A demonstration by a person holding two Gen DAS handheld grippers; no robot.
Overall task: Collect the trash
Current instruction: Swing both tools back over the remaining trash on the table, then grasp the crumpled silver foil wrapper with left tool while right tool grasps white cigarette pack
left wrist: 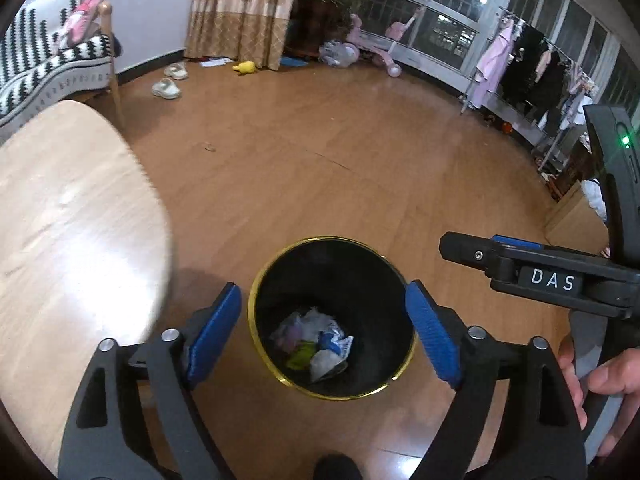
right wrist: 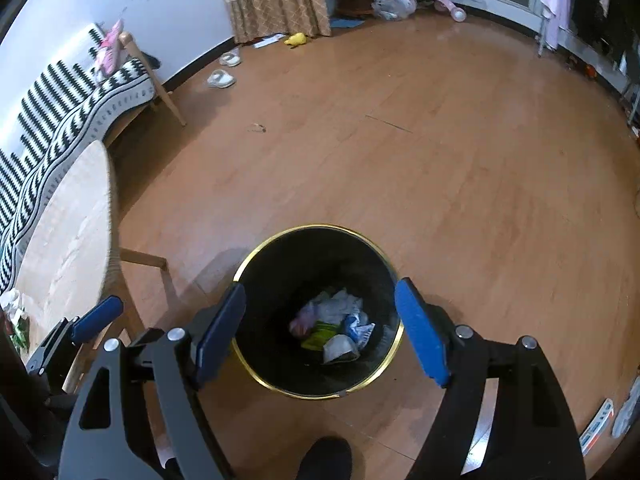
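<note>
A black trash bin with a gold rim [left wrist: 256, 296] stands on the wooden floor; it also shows in the right wrist view [right wrist: 244, 268]. Crumpled wrappers and paper [left wrist: 316, 344] lie at its bottom, seen too in the right wrist view [right wrist: 336, 328]. My left gripper [left wrist: 324, 336] hangs open and empty above the bin, its blue pads on either side of the opening. My right gripper [right wrist: 320, 332] is also open and empty above the bin. The right gripper's body shows at the right of the left wrist view [left wrist: 552, 276].
A round wooden table [left wrist: 68, 208] stands left of the bin, with small scraps at its near edge [right wrist: 14, 312]. A striped sofa [right wrist: 60, 96], slippers [left wrist: 166, 88], a yellow toy [left wrist: 244, 67], a pink scooter [left wrist: 376, 46] and a clothes rack [left wrist: 528, 68] lie farther off.
</note>
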